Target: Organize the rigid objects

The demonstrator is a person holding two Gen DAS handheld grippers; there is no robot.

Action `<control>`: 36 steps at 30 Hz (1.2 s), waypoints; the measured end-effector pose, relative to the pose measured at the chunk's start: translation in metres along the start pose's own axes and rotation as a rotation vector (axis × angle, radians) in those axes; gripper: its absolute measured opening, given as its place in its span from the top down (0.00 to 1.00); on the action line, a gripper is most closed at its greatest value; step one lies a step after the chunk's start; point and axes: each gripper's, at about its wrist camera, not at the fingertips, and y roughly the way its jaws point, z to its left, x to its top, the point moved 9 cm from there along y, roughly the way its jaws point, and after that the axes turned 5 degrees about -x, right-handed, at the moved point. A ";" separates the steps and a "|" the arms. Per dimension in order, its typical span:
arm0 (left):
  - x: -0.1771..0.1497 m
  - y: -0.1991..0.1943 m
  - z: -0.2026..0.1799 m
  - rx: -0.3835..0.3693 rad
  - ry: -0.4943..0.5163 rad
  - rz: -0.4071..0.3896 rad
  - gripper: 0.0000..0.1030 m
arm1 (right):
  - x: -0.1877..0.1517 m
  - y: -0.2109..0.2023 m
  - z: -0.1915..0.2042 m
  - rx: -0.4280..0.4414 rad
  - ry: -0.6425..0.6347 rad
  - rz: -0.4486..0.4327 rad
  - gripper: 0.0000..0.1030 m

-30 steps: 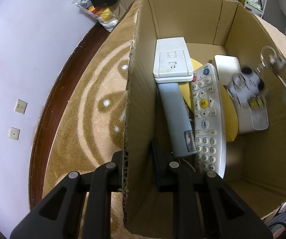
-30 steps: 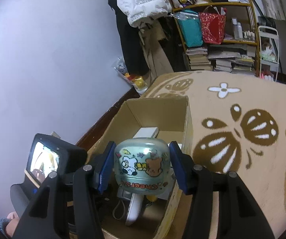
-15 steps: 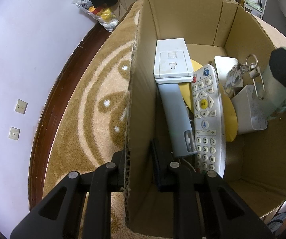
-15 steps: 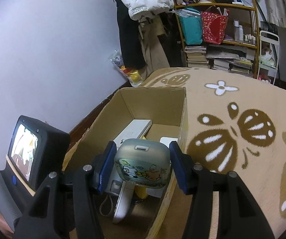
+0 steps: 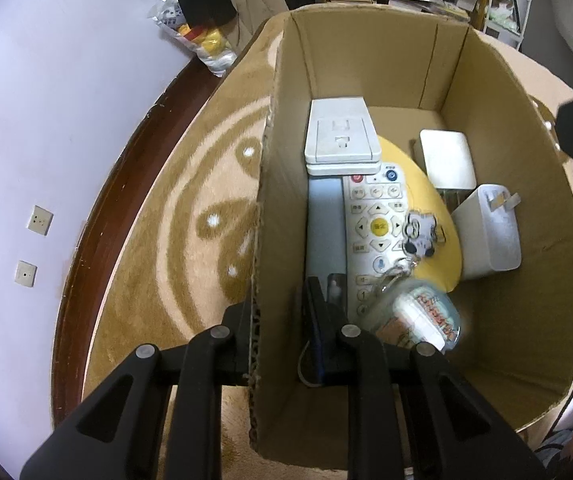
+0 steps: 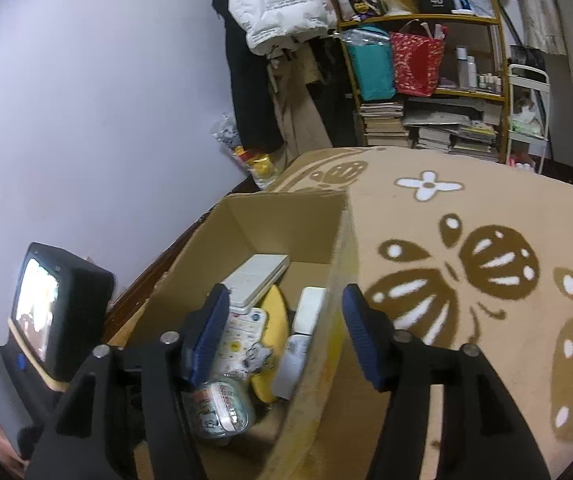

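A lived-in room of a home is shown, likely a bedroom or living room used for storage. A tan plush carpet with brown butterfly and flower patterns (image 6: 466, 280) is laid over the floor up to a dark wooden skirting board (image 5: 98, 216) and a plain pale wall with two small outlet plates (image 5: 40, 220). A crowded yellow-framed shelf (image 6: 426, 80) is packed with stacked books, gift bags and bottles, and a white quilted jacket (image 6: 282, 4) is hung beside it.

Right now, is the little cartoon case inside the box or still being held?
Inside the cardboard box. The cartoon case lies at the near end, partly on the remote, and the right hand-held gripper stands open and empty above it.
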 end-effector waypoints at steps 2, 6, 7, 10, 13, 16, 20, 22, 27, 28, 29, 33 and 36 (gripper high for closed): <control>0.000 -0.002 0.001 -0.002 -0.005 -0.008 0.80 | -0.001 -0.001 -0.007 -0.028 0.001 0.000 0.33; 0.000 -0.008 0.002 -0.009 -0.012 -0.028 0.80 | -0.001 -0.007 -0.019 -0.068 0.012 -0.002 0.32; -0.001 -0.010 0.002 -0.013 -0.013 -0.039 0.80 | -0.001 -0.009 -0.021 -0.075 0.016 -0.004 0.31; -0.002 -0.016 0.002 -0.015 -0.012 -0.063 0.80 | 0.000 -0.016 -0.025 -0.095 0.014 -0.014 0.24; -0.003 -0.021 0.002 -0.020 -0.013 -0.076 0.80 | 0.001 -0.026 -0.028 -0.116 0.006 -0.027 0.23; -0.006 -0.028 0.002 -0.036 -0.015 -0.090 0.80 | 0.000 -0.034 -0.030 -0.123 0.016 -0.031 0.18; -0.008 -0.040 0.000 -0.036 -0.007 -0.123 0.79 | -0.004 -0.048 -0.033 -0.135 0.029 -0.042 0.15; -0.010 -0.045 -0.001 -0.038 -0.004 -0.136 0.78 | -0.007 -0.053 -0.034 -0.142 0.032 -0.040 0.14; -0.015 -0.059 0.001 -0.026 -0.004 -0.169 0.64 | -0.013 -0.070 -0.034 -0.166 0.020 -0.054 0.12; -0.016 -0.062 0.002 -0.026 -0.005 -0.176 0.60 | -0.014 -0.072 -0.035 -0.168 0.022 -0.057 0.12; -0.016 -0.066 0.002 -0.027 -0.006 -0.188 0.56 | -0.015 -0.074 -0.035 -0.169 0.024 -0.059 0.12; -0.017 -0.079 0.001 -0.040 0.002 -0.227 0.51 | -0.016 -0.086 -0.037 -0.186 0.026 -0.075 0.12; -0.019 -0.095 -0.004 -0.054 0.022 -0.277 0.42 | -0.017 -0.096 -0.038 -0.182 0.034 -0.094 0.01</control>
